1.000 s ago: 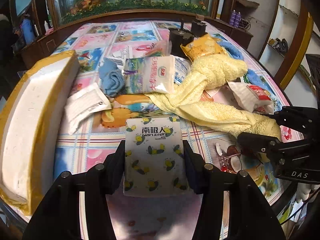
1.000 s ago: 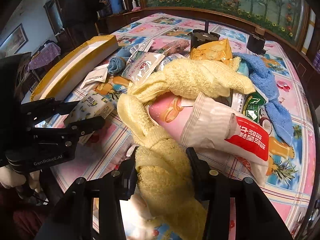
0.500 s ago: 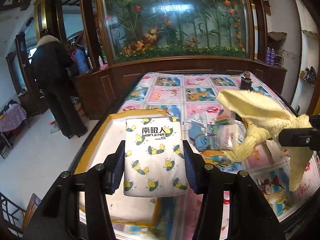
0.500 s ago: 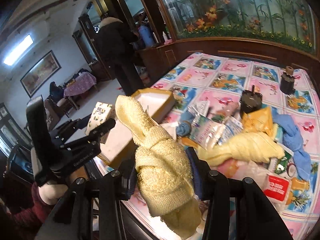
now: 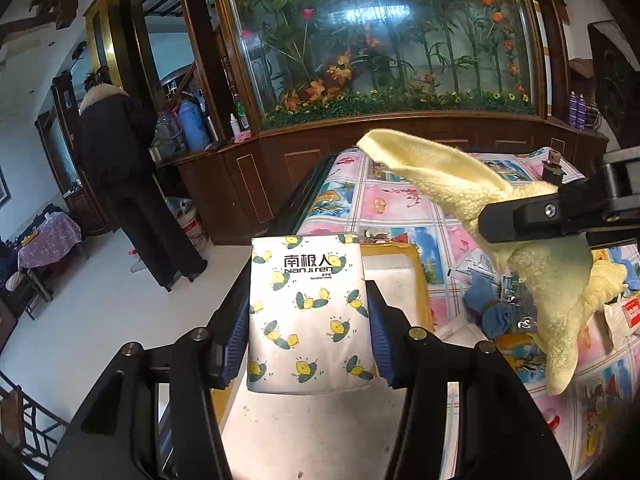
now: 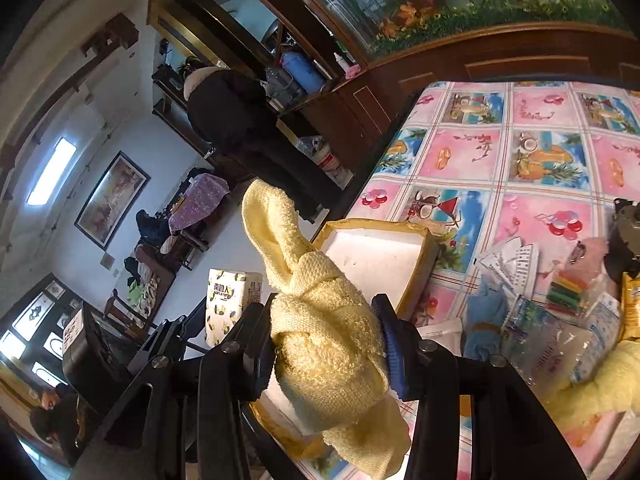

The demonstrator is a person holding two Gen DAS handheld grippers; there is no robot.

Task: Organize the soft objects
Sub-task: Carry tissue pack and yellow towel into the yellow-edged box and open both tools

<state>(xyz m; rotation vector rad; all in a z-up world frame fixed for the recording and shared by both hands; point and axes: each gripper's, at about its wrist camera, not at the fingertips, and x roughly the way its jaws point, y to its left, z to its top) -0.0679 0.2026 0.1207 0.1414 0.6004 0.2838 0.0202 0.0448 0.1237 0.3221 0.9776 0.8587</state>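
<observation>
Yellow towel (image 6: 328,344) clamped between right gripper (image 6: 326,346) fingers, tissue pack (image 5: 308,316) clamped between left gripper (image 5: 306,320) fingers

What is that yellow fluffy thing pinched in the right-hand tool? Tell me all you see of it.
It is a pale yellow towel, looped terry cloth by its look, twisted into a knot. The right gripper is shut on the knot, its blue-padded fingers pressing both sides. One end sticks up and away from the gripper, another hangs limp below it. It is lifted off the table, above the white tray with a yellow rim. Only the gripper appears to touch it.
</observation>
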